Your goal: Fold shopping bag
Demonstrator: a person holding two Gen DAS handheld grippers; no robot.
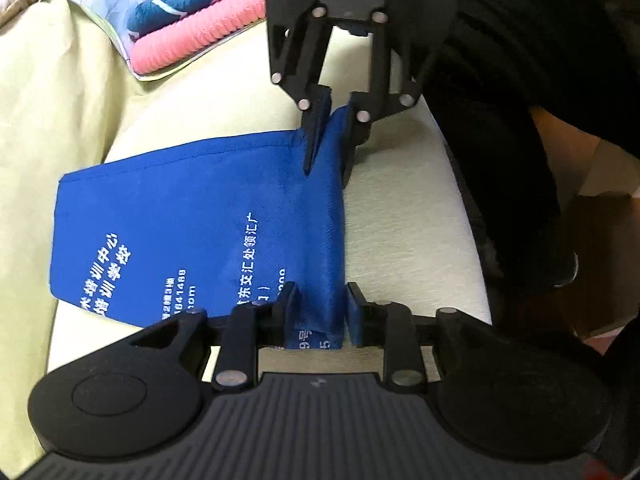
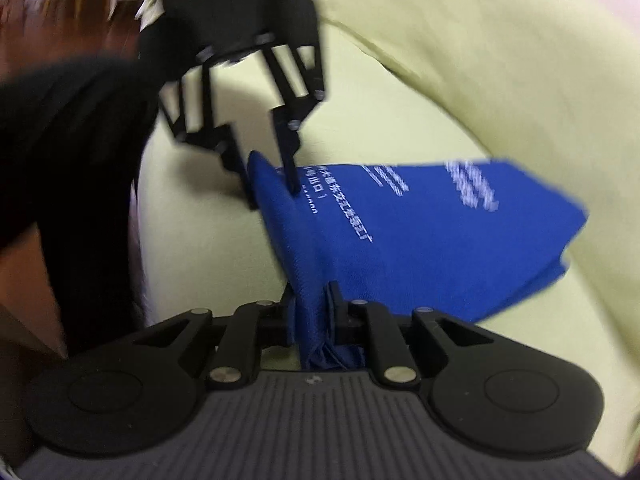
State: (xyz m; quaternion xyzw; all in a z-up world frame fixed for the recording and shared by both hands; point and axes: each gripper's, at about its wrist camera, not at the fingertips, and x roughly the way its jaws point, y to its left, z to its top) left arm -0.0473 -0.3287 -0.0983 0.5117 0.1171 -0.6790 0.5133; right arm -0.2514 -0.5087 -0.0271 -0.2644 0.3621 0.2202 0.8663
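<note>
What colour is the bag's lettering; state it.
White, on the blue shopping bag; clearest in the left wrist view.

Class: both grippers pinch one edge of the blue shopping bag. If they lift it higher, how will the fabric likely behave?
The blue shopping bag looks thin and soft, so it would probably drape and sag. Where the left gripper and right gripper pinch it, it already bunches. Its matte weave probably grips well.

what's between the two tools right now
A raised edge of the blue shopping bag spans from the left tool to the right tool, each pinching an end. The left wrist view shows it best; nothing else sits between them.
</note>
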